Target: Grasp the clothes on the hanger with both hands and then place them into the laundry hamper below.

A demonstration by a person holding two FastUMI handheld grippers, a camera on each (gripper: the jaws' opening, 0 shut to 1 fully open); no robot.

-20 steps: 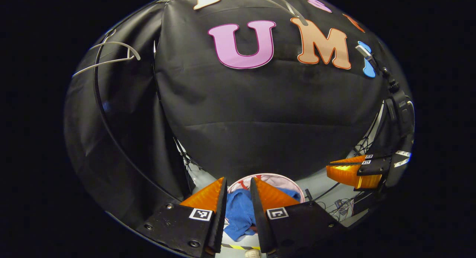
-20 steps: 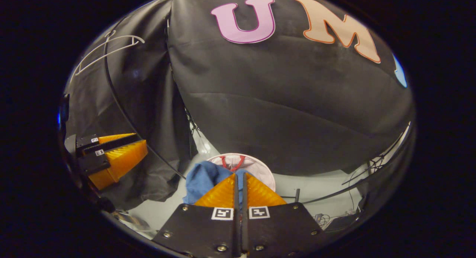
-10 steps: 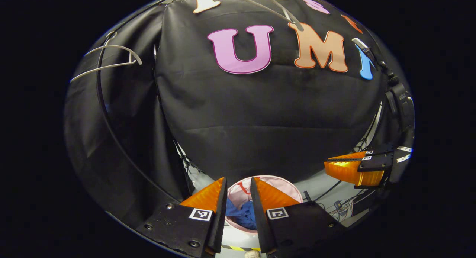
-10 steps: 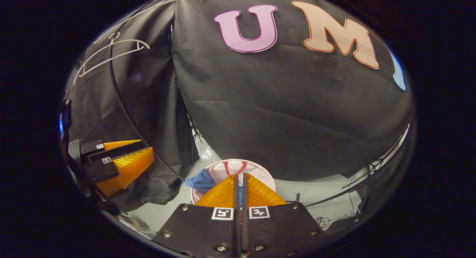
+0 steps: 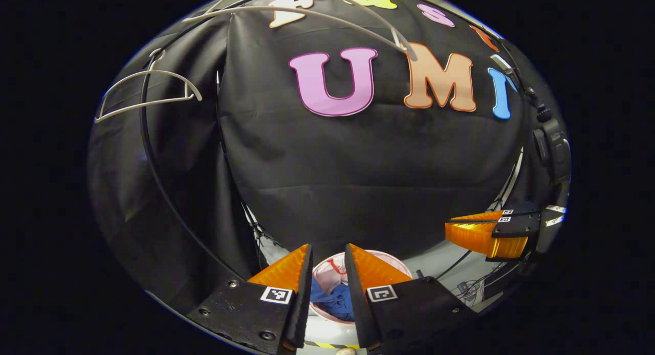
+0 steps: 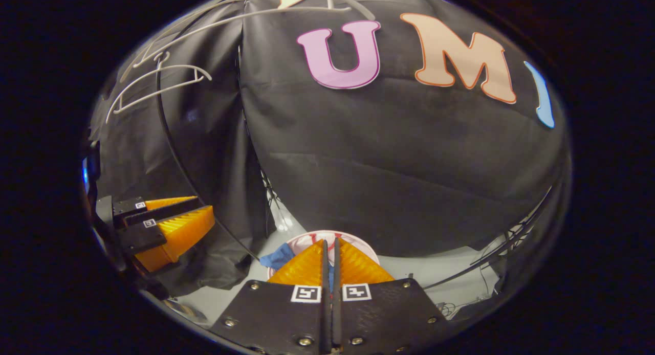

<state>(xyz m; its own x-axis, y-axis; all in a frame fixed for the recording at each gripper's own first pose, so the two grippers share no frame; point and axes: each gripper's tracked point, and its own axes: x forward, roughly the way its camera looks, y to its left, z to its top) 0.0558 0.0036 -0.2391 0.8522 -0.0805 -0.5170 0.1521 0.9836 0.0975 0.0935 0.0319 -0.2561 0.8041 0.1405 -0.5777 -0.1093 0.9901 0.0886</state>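
Observation:
The blue clothes (image 5: 335,303) lie inside the pink laundry hamper (image 5: 322,279) on the floor, straight below my left gripper (image 5: 328,250), which is open with nothing between its fingers. In the right gripper view a fold of the blue clothes (image 6: 279,257) hangs over the left rim of the hamper (image 6: 366,248). My right gripper (image 6: 330,242) is shut and holds nothing, well above the hamper. Off to the right in the left gripper view, the right gripper (image 5: 449,230) hovers shut. The open left gripper (image 6: 204,211) appears at the left in the right gripper view.
Two bare white hangers (image 5: 148,89) (image 5: 307,12) hang at the top left. A black curved pole (image 5: 153,181) runs down the left side. Cables (image 5: 471,286) lie on the pale floor (image 6: 440,265) right of the hamper. The black cloth wall stands close behind it.
The blue clothes have dropped from between the left fingers down into the hamper. Both grippers have drawn back, so the hamper looks smaller and the hangers sit lower in view.

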